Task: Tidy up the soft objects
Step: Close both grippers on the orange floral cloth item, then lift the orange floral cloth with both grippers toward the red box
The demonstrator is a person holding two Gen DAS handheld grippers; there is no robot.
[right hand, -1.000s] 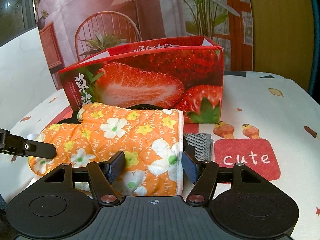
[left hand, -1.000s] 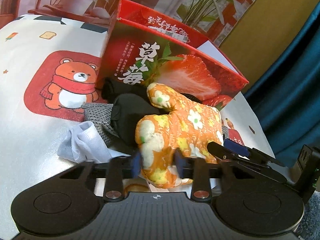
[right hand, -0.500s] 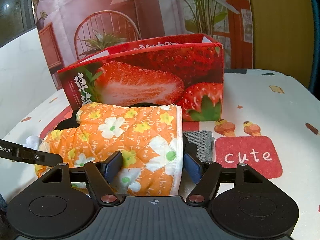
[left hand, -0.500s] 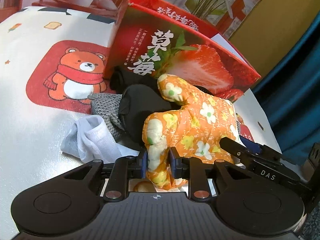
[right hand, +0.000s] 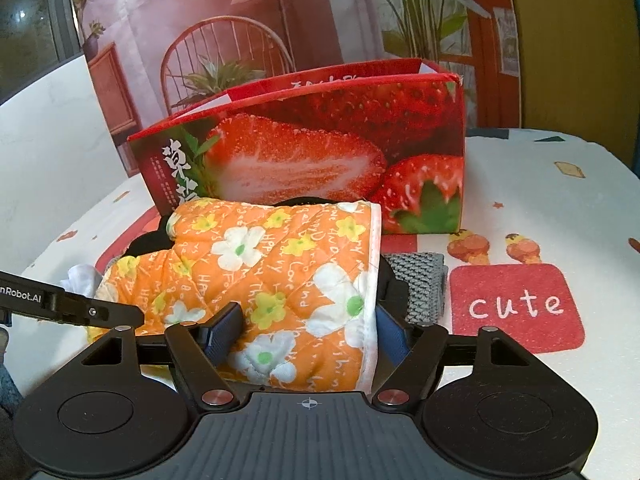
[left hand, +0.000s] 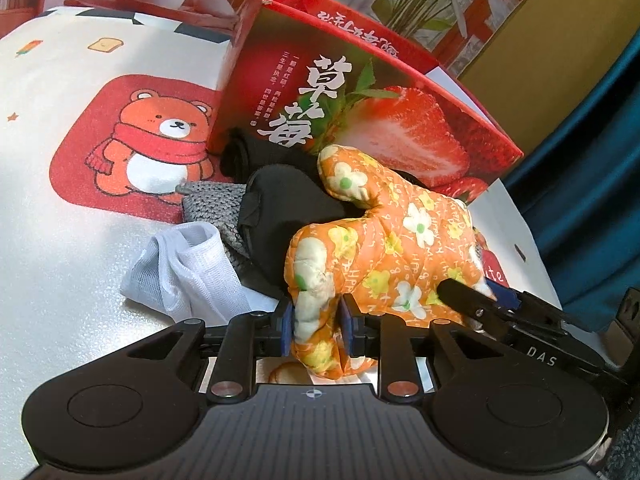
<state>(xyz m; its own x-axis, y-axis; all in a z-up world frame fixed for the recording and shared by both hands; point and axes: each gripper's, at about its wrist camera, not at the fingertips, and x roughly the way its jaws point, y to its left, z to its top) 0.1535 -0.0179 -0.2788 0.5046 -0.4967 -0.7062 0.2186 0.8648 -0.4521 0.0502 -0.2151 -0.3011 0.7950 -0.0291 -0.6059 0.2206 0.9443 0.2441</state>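
Note:
An orange flowered oven mitt [left hand: 384, 240] lies on a pile of soft things in front of the red strawberry box [left hand: 360, 120]. My left gripper [left hand: 316, 326] is shut on the mitt's fingertip end. My right gripper [right hand: 308, 336] stands around the mitt's cuff end [right hand: 280, 280], its jaws wide and not pressing it. The pile holds a black cloth [left hand: 288, 208], a grey knit piece [left hand: 212, 204] and a white mesh cloth [left hand: 188, 268]. The strawberry box [right hand: 320, 160] stands open-topped behind the mitt.
The table has a white printed cover with a red bear patch [left hand: 140, 140] at left and a red "cute" patch [right hand: 516, 308] at right. A teal curtain [left hand: 592, 160] hangs at the right. A printed backdrop [right hand: 280, 20] stands behind the box.
My left gripper has closed on the mitt's end, and its view has shifted slightly. My right gripper has stayed wide around the cuff, and the mitt has lifted slightly.

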